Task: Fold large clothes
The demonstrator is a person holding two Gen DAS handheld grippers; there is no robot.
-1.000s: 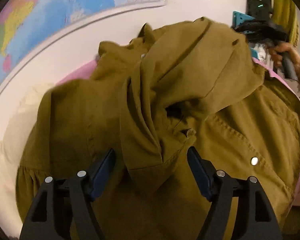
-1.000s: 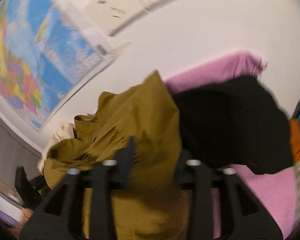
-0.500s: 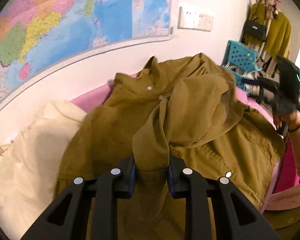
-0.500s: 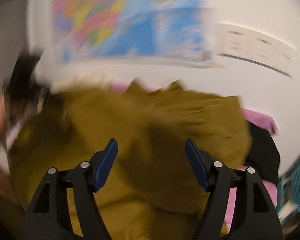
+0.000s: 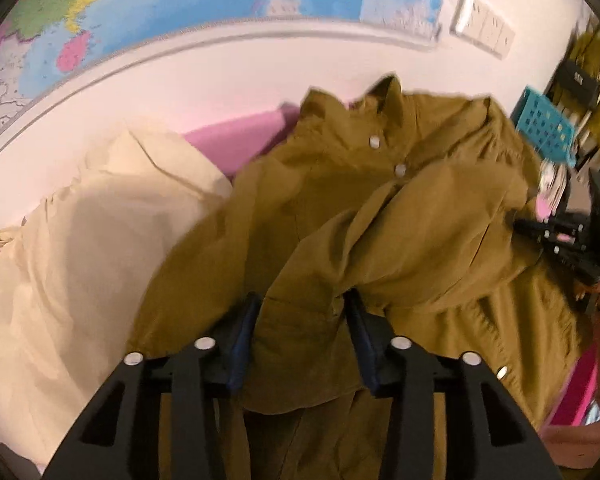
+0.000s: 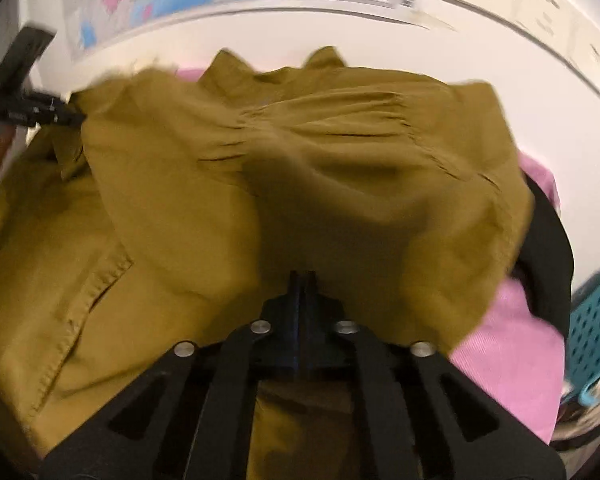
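My left gripper has just eased open, its 2 blue pads slack around a sleeve fold of the olive jacket on the pink bedcover. Only that view shows the snaps and a cream garment. My right gripper has just clamped onto gathered olive cloth; a black garment lies beside.

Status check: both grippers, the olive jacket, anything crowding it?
Left gripper just eased open, sleeve cuff between its jaws. Right gripper just closed, shut on the olive jacket. Cream garment lies alongside, black garment partly beneath.
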